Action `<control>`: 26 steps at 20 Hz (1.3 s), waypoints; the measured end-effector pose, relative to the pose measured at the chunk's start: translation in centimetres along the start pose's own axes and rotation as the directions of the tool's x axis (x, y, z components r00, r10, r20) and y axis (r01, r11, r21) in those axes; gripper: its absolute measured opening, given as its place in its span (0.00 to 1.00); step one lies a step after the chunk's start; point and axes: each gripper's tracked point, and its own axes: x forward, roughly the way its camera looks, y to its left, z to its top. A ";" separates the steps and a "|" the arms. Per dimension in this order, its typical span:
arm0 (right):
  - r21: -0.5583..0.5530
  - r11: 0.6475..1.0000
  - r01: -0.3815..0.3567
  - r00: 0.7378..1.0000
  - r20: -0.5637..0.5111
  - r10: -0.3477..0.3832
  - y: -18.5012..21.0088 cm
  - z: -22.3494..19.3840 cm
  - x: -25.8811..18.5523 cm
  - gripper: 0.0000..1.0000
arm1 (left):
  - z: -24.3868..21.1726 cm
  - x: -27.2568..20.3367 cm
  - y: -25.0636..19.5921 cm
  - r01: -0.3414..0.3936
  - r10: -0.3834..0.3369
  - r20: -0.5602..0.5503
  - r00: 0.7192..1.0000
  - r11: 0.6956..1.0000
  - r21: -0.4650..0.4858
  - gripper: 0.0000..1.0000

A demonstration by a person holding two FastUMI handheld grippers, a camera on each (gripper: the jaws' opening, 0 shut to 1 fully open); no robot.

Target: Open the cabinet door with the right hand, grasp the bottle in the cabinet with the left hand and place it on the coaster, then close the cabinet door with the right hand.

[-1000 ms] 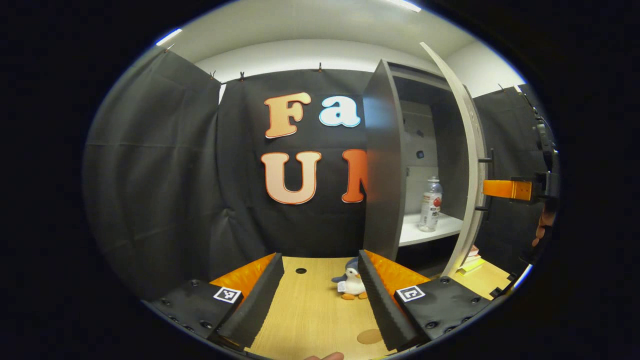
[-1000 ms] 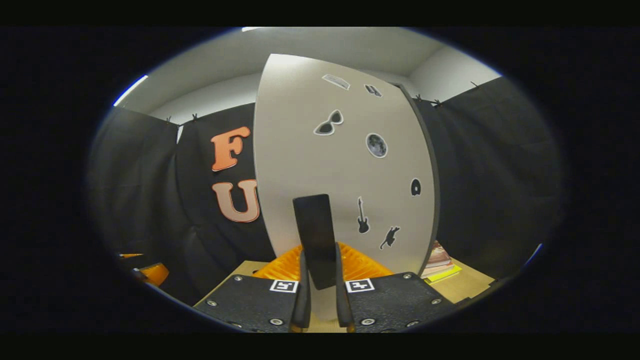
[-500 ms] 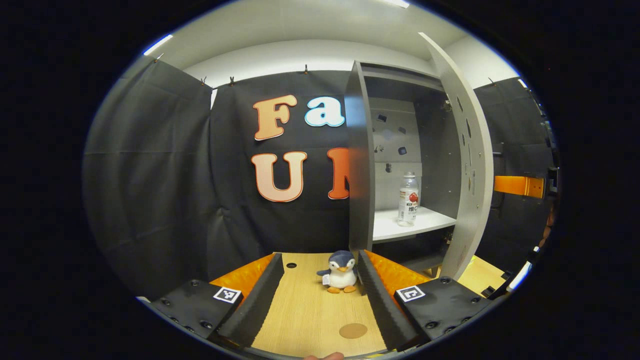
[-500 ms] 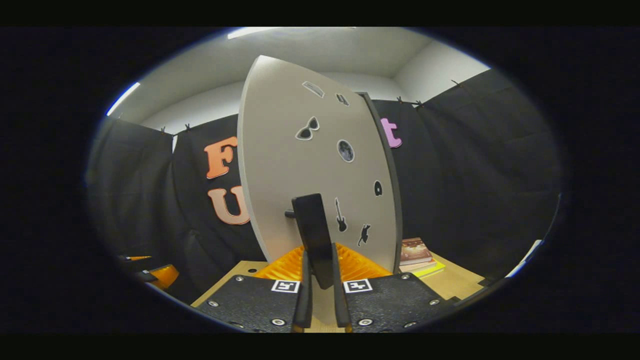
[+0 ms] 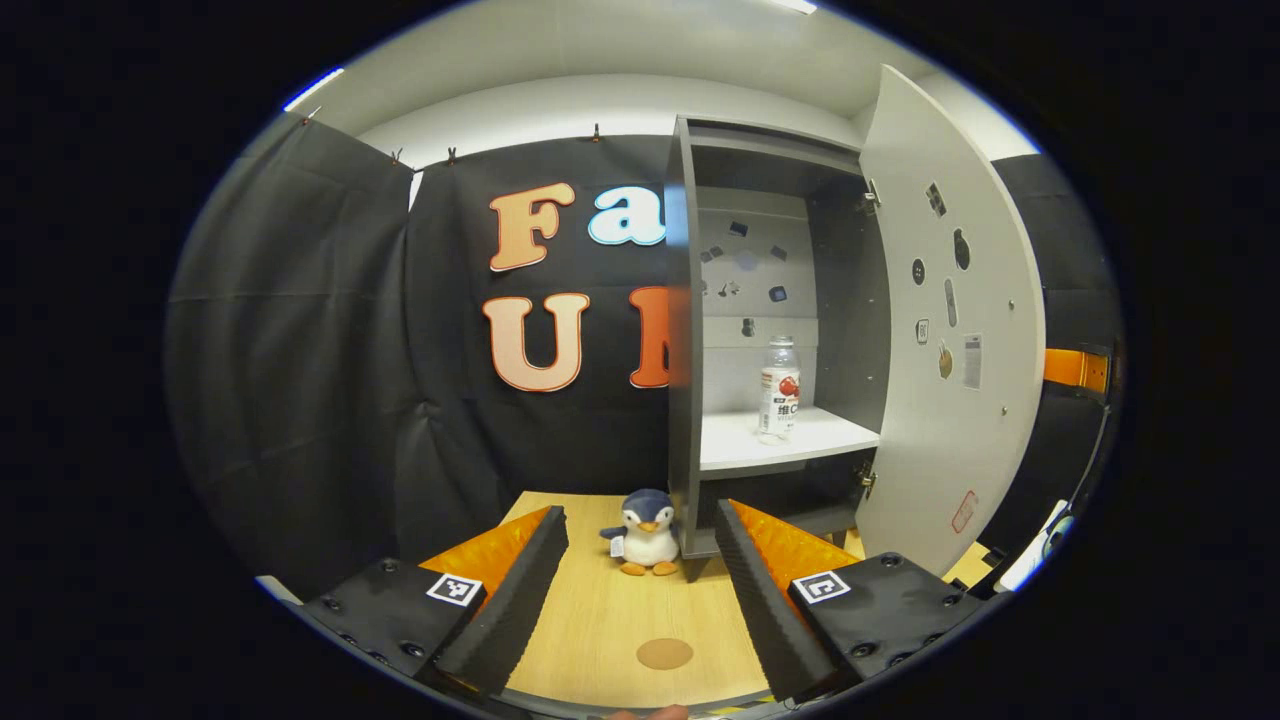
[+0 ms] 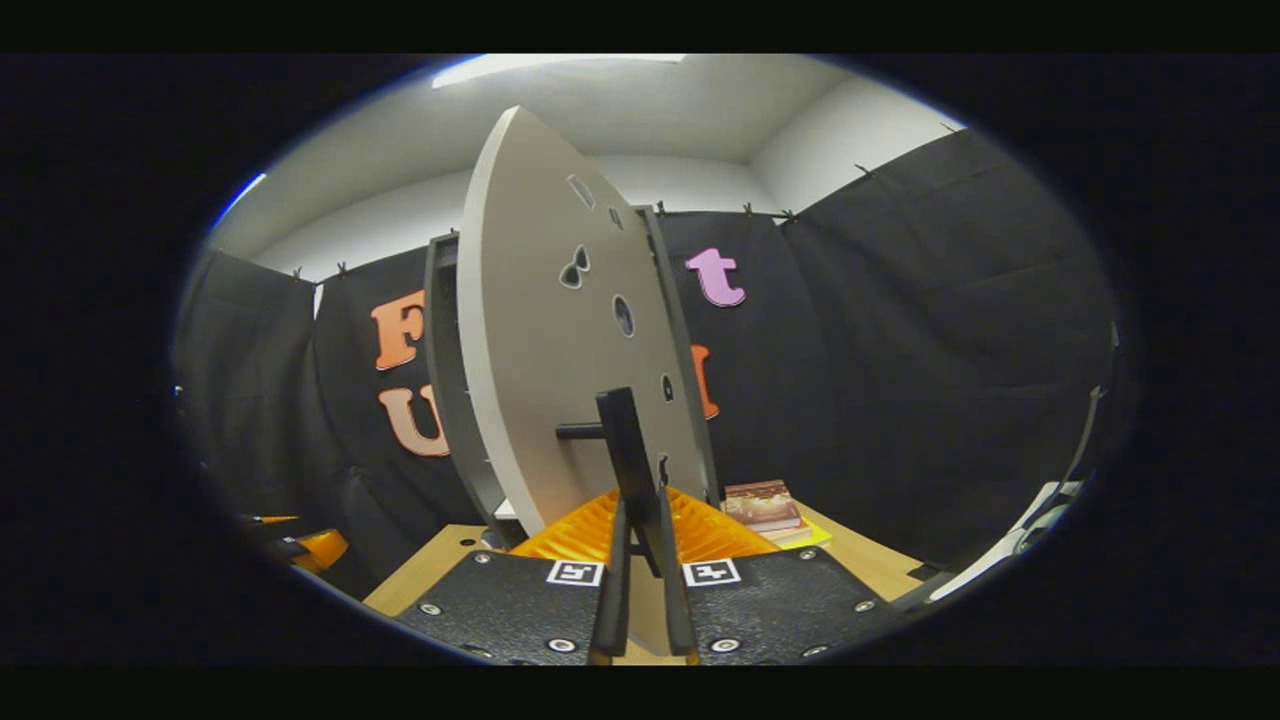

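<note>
Cabinet door (image 5: 950, 330) open; one bottle (image 5: 779, 390), one coaster (image 5: 665, 654), one penguin (image 5: 643, 520)

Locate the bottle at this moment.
In the left gripper view, the bottle stands upright on the white shelf inside the open cabinet, right of centre, above the penguin toy.

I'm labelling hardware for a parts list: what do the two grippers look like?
Both match. The left gripper has two black ribbed fingers backed by orange ribbed plastic, on black bolted blocks that each carry a small black-and-white square marker. The right gripper has the same black blocks, bolts, markers and orange ribbing behind its thin black fingers.
</note>
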 end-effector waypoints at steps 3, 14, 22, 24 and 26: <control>-0.014 1.000 0.011 1.000 0.001 -0.011 -1.3 0.1 0.0 0.15 | -0.3 0.2 -1.7 0.014 -0.014 -0.011 1.000 1.000 -0.004 0.95; -0.079 0.996 -0.032 0.999 -0.020 0.031 -4.3 0.3 -0.1 0.00 | -0.3 -0.4 -5.4 0.019 -0.019 -0.019 1.000 1.000 -0.011 0.99; -0.056 0.997 -0.050 0.999 -0.016 0.049 -4.2 0.3 -0.8 0.16 | 1.3 -0.5 -6.8 0.025 -0.025 0.020 1.000 0.999 -0.025 0.97; -0.064 0.997 -0.043 0.999 -0.013 0.042 -4.2 0.4 -0.8 0.21 | 1.6 -0.6 -7.2 0.030 -0.030 0.029 0.999 0.999 -0.021 0.97; -0.082 0.996 -0.040 0.999 0.002 0.040 -4.3 0.8 -1.3 0.21 | 2.1 -0.2 -7.6 0.037 -0.036 0.035 0.999 0.999 -0.020 0.95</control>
